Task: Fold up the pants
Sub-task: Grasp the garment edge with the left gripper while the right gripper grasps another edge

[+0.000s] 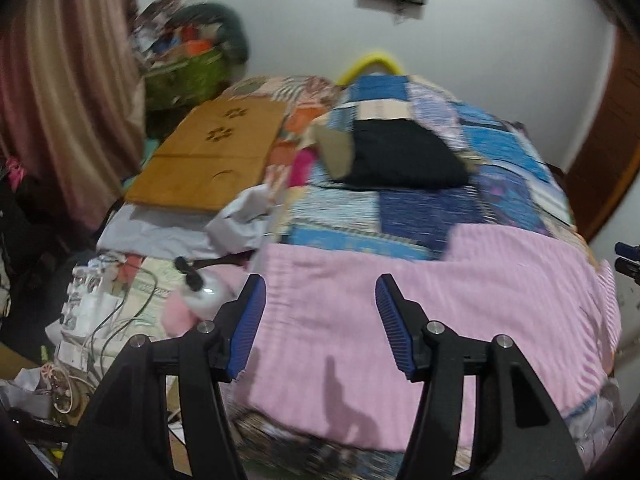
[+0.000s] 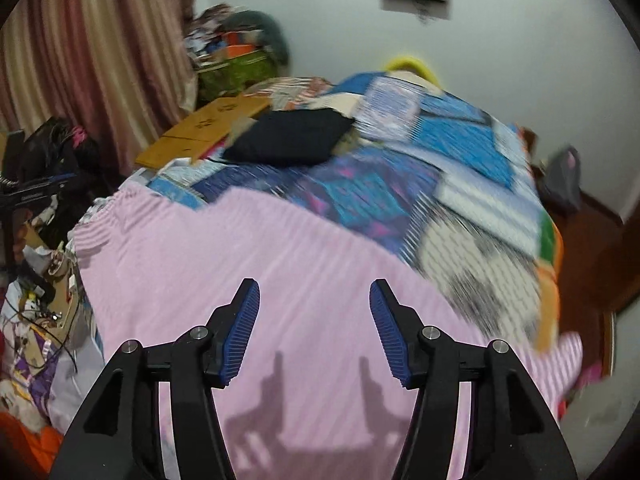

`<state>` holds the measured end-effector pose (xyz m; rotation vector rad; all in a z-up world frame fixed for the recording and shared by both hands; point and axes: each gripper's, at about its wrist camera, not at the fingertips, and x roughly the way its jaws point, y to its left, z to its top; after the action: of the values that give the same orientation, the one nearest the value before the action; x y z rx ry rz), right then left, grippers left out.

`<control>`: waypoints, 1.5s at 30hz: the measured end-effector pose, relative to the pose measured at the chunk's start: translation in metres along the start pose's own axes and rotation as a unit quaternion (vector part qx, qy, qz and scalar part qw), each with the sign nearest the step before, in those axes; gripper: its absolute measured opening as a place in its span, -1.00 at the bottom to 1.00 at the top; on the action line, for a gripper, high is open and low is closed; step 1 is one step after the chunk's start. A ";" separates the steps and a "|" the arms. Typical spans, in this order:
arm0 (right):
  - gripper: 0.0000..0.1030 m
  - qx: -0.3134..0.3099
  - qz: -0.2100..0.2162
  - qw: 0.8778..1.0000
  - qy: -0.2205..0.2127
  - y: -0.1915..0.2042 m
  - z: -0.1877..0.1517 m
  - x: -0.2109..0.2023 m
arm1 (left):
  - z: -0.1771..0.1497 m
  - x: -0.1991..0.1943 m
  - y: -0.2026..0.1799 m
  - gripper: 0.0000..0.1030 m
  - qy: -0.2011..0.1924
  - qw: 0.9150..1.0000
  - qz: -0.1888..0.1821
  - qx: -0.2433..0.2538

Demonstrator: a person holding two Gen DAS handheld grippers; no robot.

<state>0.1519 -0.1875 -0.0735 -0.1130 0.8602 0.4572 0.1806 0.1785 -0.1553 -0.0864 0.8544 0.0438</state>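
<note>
Pink striped pants lie spread flat on the near end of a bed with a blue patchwork quilt. My left gripper is open and empty, held above the pants' left part. In the right wrist view the pants fill the foreground. My right gripper is open and empty above their middle, casting a shadow on the cloth. The right gripper's tip shows at the right edge of the left wrist view. Both views are motion-blurred.
A folded black garment lies farther up the bed. A brown cardboard sheet rests at the bed's left side. Clutter, cables and bags crowd the left floor beside a curtain. A wooden door stands at right.
</note>
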 end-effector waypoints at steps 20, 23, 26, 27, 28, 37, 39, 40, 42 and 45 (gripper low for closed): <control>0.14 -0.103 0.114 0.975 0.164 0.088 0.091 0.241 | 0.015 0.149 0.056 -0.30 0.128 0.987 -0.081 -0.057; -0.52 -0.106 0.132 0.971 0.171 0.096 0.089 0.247 | 0.015 0.141 0.050 -0.49 0.115 0.988 -0.091 -0.052; -0.71 -0.119 0.132 0.971 0.157 0.102 0.087 0.241 | 0.017 0.128 0.041 -0.89 0.091 0.993 -0.070 -0.022; -0.74 -0.125 0.128 0.973 0.148 0.104 0.088 0.239 | 0.019 0.125 0.040 -0.89 0.086 0.994 -0.068 -0.017; -0.75 -0.132 0.122 0.974 0.137 0.105 0.088 0.234 | 0.021 0.121 0.038 -0.89 0.080 0.995 -0.065 -0.014; -0.79 -0.127 0.052 0.988 0.071 0.084 0.119 0.227 | 0.058 0.135 0.039 -0.89 0.061 0.998 0.002 0.008; -0.79 -0.117 0.036 0.990 0.066 0.073 0.128 0.234 | 0.065 0.152 0.045 -0.89 0.074 0.997 -0.003 -0.004; -0.79 -0.113 0.031 0.991 0.068 0.070 0.131 0.240 | 0.067 0.160 0.045 -0.89 0.085 0.996 -0.004 -0.005; -0.77 -0.107 0.023 0.991 0.078 0.069 0.134 0.251 | 0.069 0.173 0.041 -0.82 0.100 0.995 0.009 0.004; -0.70 -0.084 0.032 0.990 0.107 0.064 0.137 0.261 | 0.073 0.171 0.036 -0.64 0.101 0.995 0.014 0.017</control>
<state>0.3674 -0.0031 -0.1753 -0.2955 1.0378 0.5846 0.3450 0.2215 -0.2383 -0.0473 1.0579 0.0483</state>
